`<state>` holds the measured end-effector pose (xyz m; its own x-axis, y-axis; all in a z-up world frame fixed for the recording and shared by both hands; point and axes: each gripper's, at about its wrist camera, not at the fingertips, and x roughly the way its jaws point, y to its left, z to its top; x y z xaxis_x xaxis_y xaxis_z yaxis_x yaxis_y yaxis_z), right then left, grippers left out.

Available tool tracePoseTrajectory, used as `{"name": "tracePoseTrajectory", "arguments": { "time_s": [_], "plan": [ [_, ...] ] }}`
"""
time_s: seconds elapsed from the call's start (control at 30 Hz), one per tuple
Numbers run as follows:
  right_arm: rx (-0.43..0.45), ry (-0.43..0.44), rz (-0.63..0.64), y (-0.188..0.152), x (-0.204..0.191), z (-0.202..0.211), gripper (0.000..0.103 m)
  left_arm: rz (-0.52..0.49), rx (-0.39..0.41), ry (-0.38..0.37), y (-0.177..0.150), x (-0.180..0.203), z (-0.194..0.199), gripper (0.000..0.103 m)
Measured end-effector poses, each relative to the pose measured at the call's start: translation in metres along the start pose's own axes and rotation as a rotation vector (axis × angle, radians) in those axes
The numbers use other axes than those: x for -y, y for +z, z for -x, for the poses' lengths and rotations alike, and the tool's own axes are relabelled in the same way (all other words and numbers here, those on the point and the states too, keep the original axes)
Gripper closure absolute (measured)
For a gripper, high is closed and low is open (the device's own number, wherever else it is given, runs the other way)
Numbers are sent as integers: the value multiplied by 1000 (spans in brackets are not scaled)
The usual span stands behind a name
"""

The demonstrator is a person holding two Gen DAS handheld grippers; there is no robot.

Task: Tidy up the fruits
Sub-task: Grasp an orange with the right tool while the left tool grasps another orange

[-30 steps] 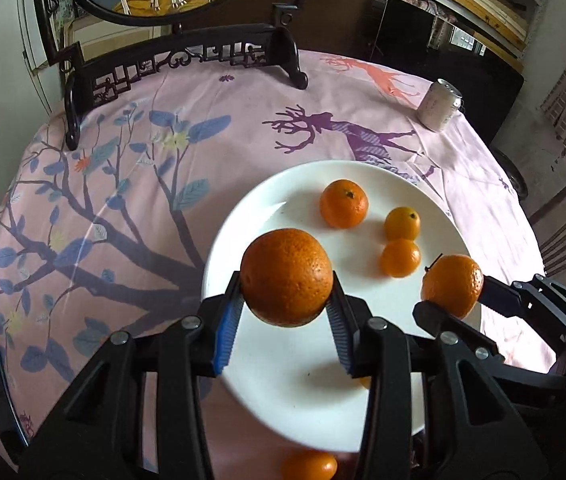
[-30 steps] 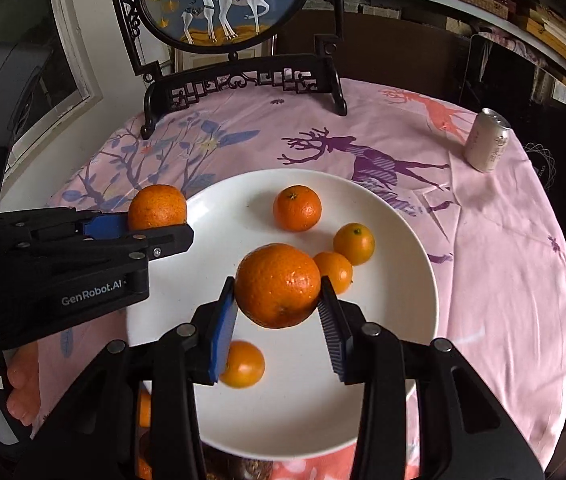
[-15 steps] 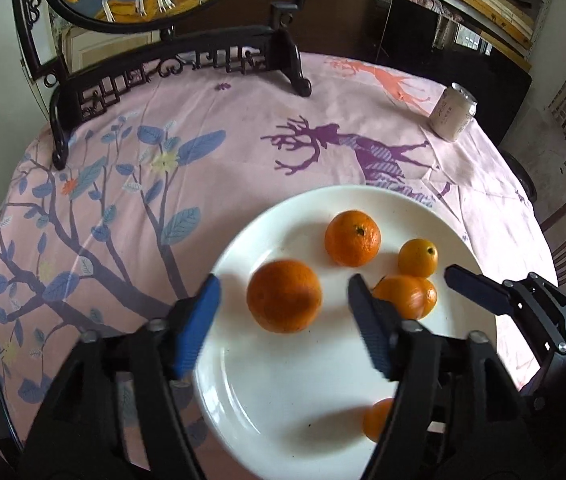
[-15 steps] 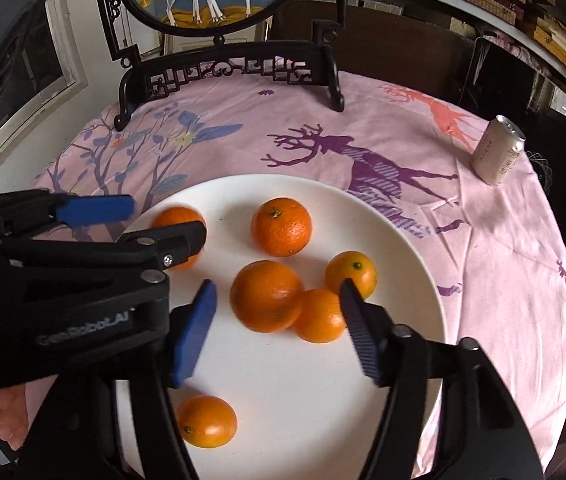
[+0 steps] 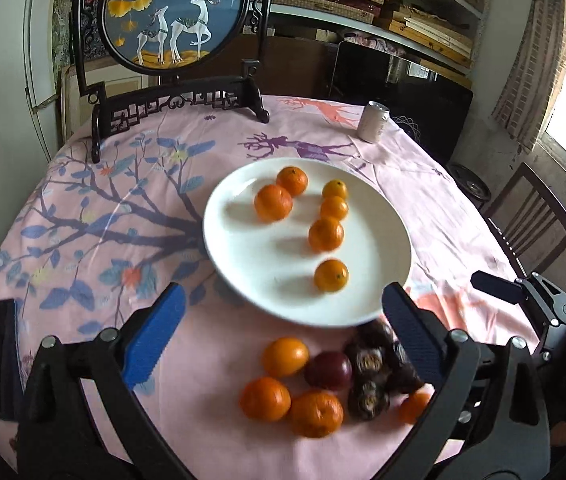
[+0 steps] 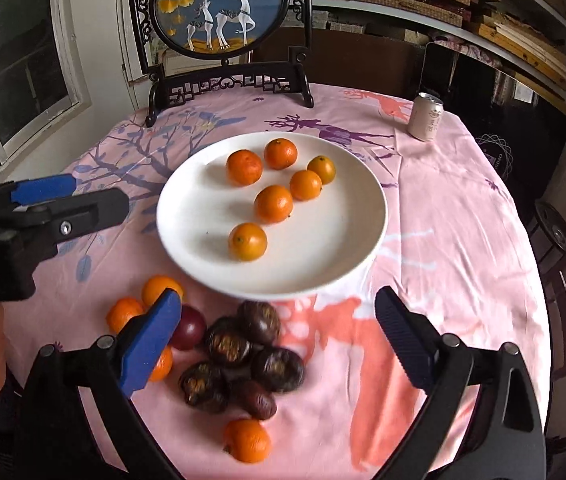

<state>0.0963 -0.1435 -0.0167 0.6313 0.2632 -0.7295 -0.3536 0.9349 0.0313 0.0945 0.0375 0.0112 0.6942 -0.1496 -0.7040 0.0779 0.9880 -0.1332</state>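
A white plate (image 5: 251, 272) (image 6: 323, 256) in mid-table holds several oranges (image 5: 273, 202) (image 6: 273, 203). Near the table's front edge lie loose oranges (image 5: 285, 357) (image 6: 247, 440) and several dark purple fruits (image 5: 367, 398) (image 6: 227, 346), one smooth and reddish (image 5: 328, 370) (image 6: 189, 328). My left gripper (image 5: 281, 334) is open and empty above this loose pile. My right gripper (image 6: 279, 334) is open and empty above the dark fruits. The left gripper also shows at the left edge of the right wrist view (image 6: 43, 208).
A drink can (image 5: 373, 122) (image 6: 426, 122) stands at the table's far right. A framed round deer screen on a black stand (image 5: 179, 96) (image 6: 227, 80) stands at the back. A dark flat object (image 5: 1, 356) lies at the front left edge. A chair (image 5: 531, 220) stands at the right.
Both grippers have opened and let go of their oranges onto the plate. Both have pulled back toward the table's front, so the loose fruit pile has come into view.
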Motion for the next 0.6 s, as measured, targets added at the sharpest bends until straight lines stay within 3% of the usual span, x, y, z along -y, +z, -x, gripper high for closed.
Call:
{"name": "tracePoseTrajectory", "arguments": {
  "time_s": [0.27,0.6],
  "plan": [
    [-31,-6,-67,-46,0,18,5,15,-54,36,-63,-2,10,2],
    [-122,22,-45,-82,-12,8,5,19,-98,44,-88,0,9,2]
  ]
}}
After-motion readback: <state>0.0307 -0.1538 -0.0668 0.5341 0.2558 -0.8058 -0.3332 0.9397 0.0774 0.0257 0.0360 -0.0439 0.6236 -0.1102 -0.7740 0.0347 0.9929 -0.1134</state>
